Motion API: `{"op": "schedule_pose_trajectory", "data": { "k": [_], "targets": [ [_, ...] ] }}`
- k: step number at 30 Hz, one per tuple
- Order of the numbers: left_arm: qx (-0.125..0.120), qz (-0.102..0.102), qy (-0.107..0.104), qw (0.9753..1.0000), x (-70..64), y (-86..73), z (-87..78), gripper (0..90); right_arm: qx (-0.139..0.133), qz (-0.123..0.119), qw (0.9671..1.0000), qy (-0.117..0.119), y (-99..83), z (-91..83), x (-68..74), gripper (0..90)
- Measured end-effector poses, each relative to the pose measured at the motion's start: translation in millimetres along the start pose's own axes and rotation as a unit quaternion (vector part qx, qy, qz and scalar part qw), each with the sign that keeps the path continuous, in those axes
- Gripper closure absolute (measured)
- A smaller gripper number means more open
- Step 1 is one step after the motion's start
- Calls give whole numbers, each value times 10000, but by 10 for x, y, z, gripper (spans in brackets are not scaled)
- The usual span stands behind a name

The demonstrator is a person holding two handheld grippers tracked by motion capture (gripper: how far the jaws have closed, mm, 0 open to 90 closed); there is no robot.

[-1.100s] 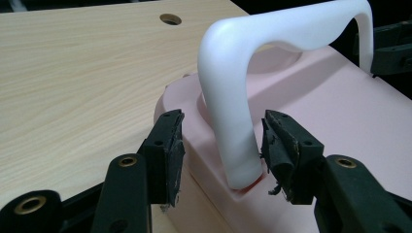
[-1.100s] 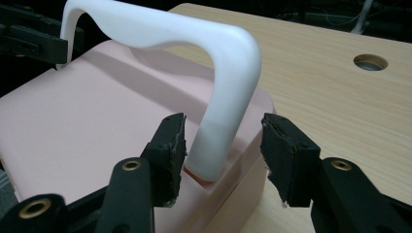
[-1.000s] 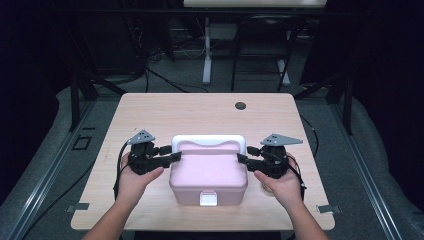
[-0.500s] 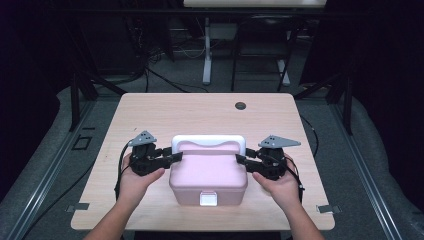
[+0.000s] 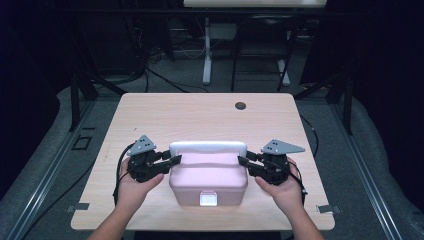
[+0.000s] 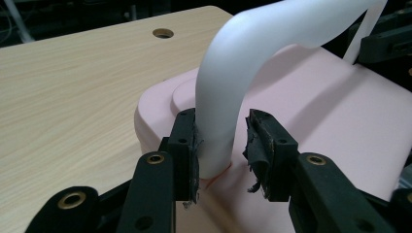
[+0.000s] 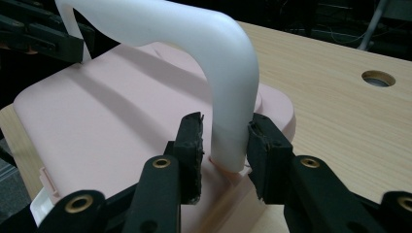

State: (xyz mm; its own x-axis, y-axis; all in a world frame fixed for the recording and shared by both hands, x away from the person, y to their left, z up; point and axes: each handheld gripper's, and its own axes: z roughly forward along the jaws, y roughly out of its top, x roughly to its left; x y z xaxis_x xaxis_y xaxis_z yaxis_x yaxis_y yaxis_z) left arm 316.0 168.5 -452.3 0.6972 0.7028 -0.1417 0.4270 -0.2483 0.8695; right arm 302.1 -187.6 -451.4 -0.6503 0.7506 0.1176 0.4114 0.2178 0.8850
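We have one pink lidded box (image 5: 207, 177) on the near middle of the wooden table (image 5: 200, 115), its single white handle (image 5: 208, 147) raised over the lid. Over the last second both grippers have moved inward from the box's sides. The left gripper (image 6: 221, 145) now straddles the handle's left leg, one pad touching, the other just apart. The right gripper (image 7: 224, 143) straddles the right leg likewise, not yet clamped. We judge a two-sided grasp is imminent. Two grippers, one cable hole (image 5: 240, 105).
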Motion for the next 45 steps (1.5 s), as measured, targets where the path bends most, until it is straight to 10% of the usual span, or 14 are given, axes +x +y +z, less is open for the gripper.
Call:
{"op": "schedule_pose_trajectory", "data": {
  "k": [45],
  "targets": [
    [57,-247,-99,9996,80,61,-54,735,56,232,9997,-9,52,9,30,735]
  ]
}}
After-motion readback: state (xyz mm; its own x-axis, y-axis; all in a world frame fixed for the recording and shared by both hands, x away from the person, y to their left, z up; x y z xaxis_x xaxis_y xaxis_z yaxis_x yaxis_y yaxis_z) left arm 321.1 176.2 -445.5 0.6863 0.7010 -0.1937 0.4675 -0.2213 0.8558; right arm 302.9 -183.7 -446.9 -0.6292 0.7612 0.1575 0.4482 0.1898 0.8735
